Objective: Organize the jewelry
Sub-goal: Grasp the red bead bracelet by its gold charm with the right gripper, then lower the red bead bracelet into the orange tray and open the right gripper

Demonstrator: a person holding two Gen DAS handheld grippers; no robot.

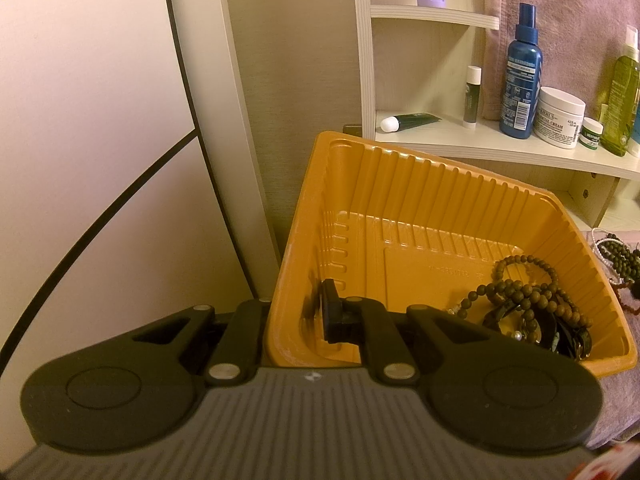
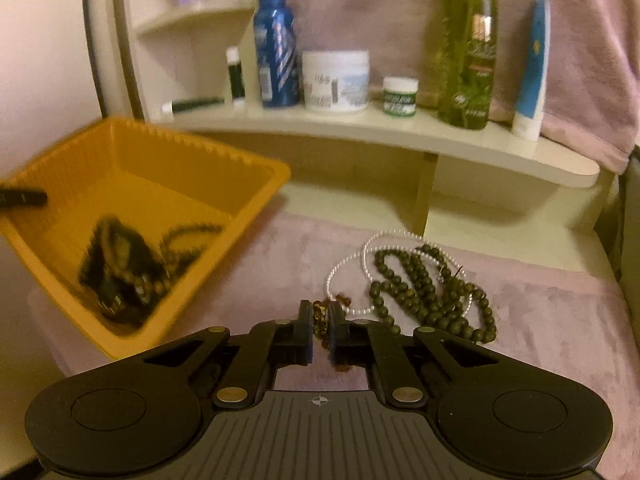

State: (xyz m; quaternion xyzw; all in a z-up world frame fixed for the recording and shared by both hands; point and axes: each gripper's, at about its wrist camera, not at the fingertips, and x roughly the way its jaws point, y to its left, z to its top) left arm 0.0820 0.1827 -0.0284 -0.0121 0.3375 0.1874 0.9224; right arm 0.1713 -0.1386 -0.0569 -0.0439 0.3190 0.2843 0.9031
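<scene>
An orange plastic tray stands on a pink cloth. My left gripper is shut on its left wall, with one finger inside and the other hidden outside the wall. Brown bead bracelets and dark pieces lie in the tray's near right corner. In the right wrist view my right gripper is shut on a small amber bead piece, just above the cloth. Right beyond it lie a heap of dark green beads and a white pearl strand. The tray sits to the left.
A curved white shelf behind carries a blue spray bottle, a white cream jar, a small green jar, a tall green bottle and a tube. The pink cloth covers the surface. A pale panel stands left.
</scene>
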